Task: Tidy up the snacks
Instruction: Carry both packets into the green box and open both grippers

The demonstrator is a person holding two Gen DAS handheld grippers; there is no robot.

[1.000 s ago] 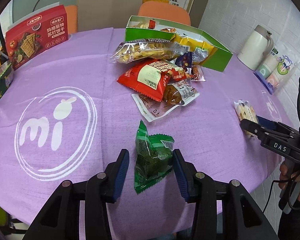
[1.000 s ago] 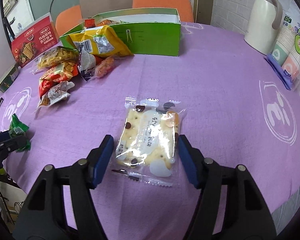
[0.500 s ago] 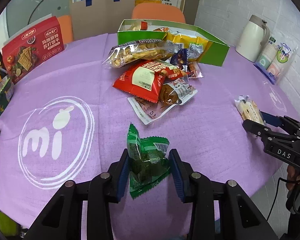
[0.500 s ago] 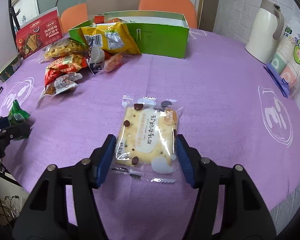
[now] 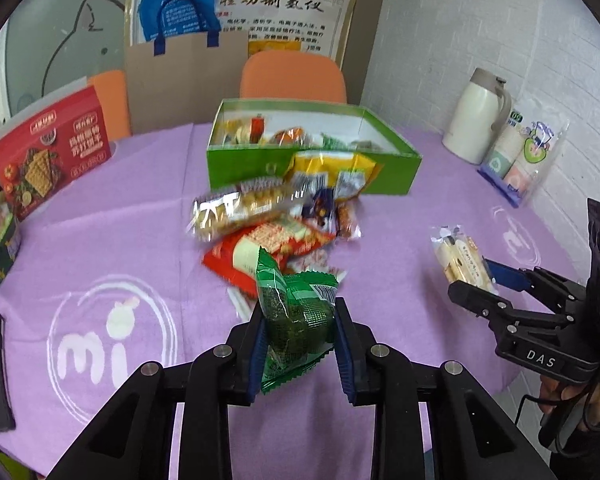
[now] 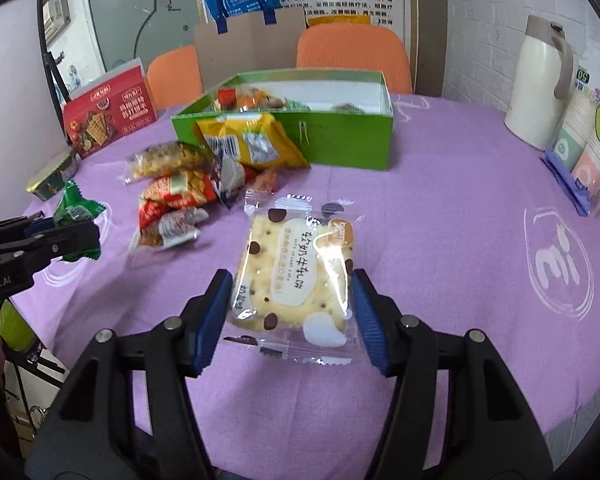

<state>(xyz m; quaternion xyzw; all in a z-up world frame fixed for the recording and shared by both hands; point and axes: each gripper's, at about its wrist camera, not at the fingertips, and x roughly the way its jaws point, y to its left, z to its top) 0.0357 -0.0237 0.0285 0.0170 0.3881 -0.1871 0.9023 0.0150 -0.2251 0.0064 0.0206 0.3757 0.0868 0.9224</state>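
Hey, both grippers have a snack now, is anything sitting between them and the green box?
Yes. A pile of loose snack packets lies against the near wall of the green box, directly between it and the left gripper shut on the green packet. The right gripper, holding the cracker packet, has mostly bare cloth ahead.

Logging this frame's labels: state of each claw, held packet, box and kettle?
left claw: shut on green snack packet
green snack packet: lifted, sealed
right claw: shut on cracker packet
cracker packet: lifted, sealed
green box: open, partly filled
thermos jug: upright, lid closed
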